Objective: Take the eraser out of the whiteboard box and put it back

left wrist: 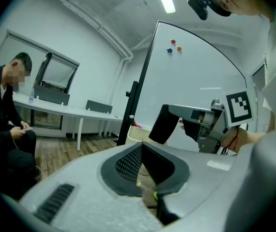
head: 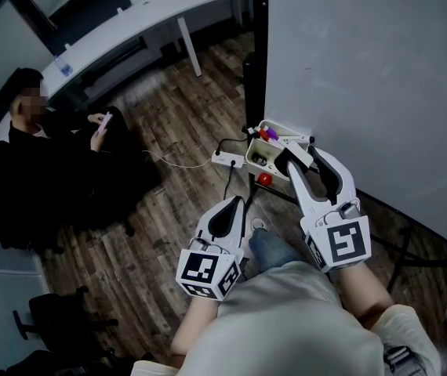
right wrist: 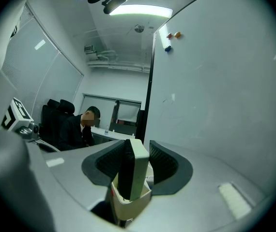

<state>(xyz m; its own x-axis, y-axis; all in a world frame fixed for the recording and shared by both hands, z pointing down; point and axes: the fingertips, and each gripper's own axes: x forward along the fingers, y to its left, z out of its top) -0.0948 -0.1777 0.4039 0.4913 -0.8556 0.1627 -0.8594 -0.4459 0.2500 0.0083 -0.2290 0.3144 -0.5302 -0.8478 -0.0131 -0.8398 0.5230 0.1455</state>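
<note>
Eraser (right wrist: 134,175) gripped in right tool (right wrist: 138,153), at the whiteboard box (right wrist: 128,208).
Count: one eraser, one cream box, two tools. Right tool is clamped on the eraser, black felt face against one pad, pale back against the other. Its long axis runs along the jaws, with the far end in the box's open top. Left tool (left wrist: 140,164) has its jaws together. Beyond: one whiteboard (right wrist: 215,95) with three magnets (right wrist: 168,48), and one seated person (head: 43,171).
</note>
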